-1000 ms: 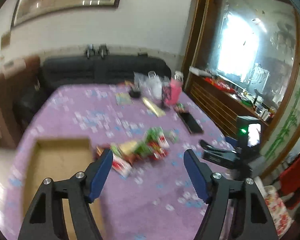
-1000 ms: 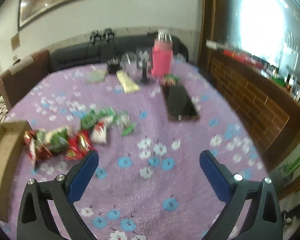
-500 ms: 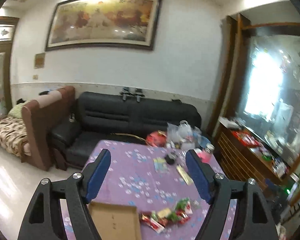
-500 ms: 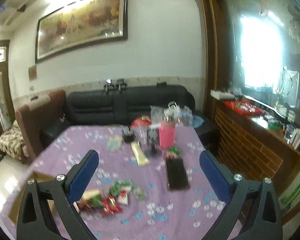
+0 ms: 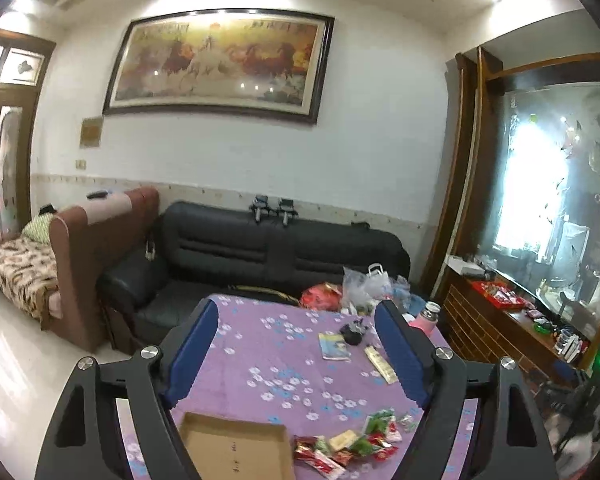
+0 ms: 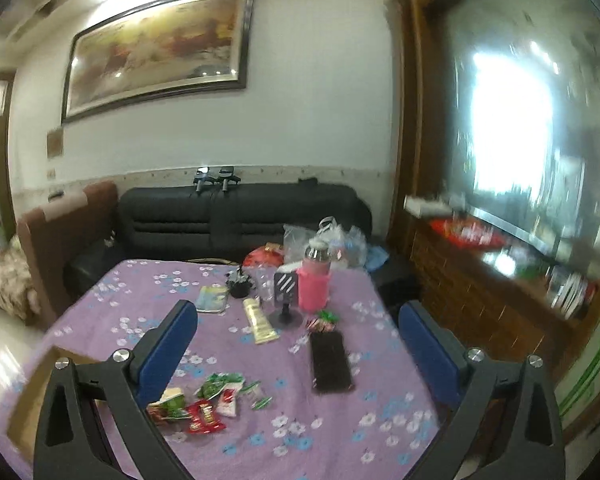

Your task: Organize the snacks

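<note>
A pile of small red, green and yellow snack packets (image 5: 350, 446) lies on the purple flowered tablecloth (image 5: 284, 364), right of a shallow cardboard box (image 5: 236, 450). The pile (image 6: 204, 400) and the box's edge (image 6: 28, 396) also show in the right wrist view. My left gripper (image 5: 296, 344) is open and empty, held high and back from the table. My right gripper (image 6: 298, 344) is open and empty, above the table's near side.
At the table's far end stand a pink bottle (image 6: 314, 280), a phone stand (image 6: 286, 296), a black cup (image 6: 239, 284), a booklet (image 6: 212, 298) and a yellow tube (image 6: 260, 320). A black phone (image 6: 330, 360) lies mid-right. A black sofa (image 5: 260, 256) stands behind, a wooden cabinet (image 6: 480, 292) to the right.
Both grippers have risen and pulled back from close over the table, so the whole room now shows. Their jaws have stayed open and empty. The objects on the table have not moved.
</note>
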{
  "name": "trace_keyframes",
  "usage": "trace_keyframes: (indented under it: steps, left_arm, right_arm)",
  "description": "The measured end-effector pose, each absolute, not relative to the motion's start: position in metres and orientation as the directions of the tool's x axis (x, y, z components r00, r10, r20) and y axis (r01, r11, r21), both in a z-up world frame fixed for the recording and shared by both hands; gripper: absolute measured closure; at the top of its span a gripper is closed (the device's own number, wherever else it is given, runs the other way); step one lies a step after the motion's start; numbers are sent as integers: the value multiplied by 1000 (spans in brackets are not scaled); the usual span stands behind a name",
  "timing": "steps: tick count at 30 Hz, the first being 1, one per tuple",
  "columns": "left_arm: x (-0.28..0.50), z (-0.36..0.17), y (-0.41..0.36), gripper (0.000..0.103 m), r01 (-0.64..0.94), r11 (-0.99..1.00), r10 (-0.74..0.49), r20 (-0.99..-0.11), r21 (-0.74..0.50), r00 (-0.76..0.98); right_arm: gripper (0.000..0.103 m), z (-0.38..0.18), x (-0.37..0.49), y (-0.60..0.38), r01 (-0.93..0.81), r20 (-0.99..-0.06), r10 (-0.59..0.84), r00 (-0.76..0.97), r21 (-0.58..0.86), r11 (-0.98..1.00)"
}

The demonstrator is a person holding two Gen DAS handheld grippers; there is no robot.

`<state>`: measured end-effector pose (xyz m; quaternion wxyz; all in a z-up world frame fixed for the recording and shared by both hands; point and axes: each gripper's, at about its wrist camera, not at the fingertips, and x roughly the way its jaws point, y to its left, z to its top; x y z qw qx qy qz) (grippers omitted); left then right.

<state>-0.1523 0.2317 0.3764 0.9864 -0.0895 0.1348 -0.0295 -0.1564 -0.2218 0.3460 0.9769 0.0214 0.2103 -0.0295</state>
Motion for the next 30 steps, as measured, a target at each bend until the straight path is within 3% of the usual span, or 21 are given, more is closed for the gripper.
trace_keyframes:
  steps: [5, 10, 18, 23, 27, 30]
  left_arm:
    - [-169, 377, 263, 19, -19, 984, -24, -240, -178, 971]
    - [-193, 402, 305, 19, -102, 978, 71, -171, -179, 983]
    - [-219, 481, 369, 19, -304, 942, 282, -154, -142, 947]
    - [-220, 530, 402, 17, -501, 858, 489, -122, -109, 864]
    - [-220, 514, 396, 13, -464, 872, 449, -121, -157, 885]
    - [-209, 478, 363, 13, -369, 922, 350, -158, -117, 923]
  right_arm:
    - [2, 342, -163, -258, 45, -479, 79, 874, 241, 969]
    - [2, 380, -179, -287, 59, -418, 88, 904, 328, 943]
    - [2, 489, -191, -301, 131, -360, -40, 932, 232, 964]
    - [2, 579, -190, -303, 161, -321, -92, 943, 197, 967]
    - [2, 625, -199, -290, 165, -286, -123, 950, 129, 978]
    - [1, 606, -208, -275, 117, -281, -86, 956, 94, 989]
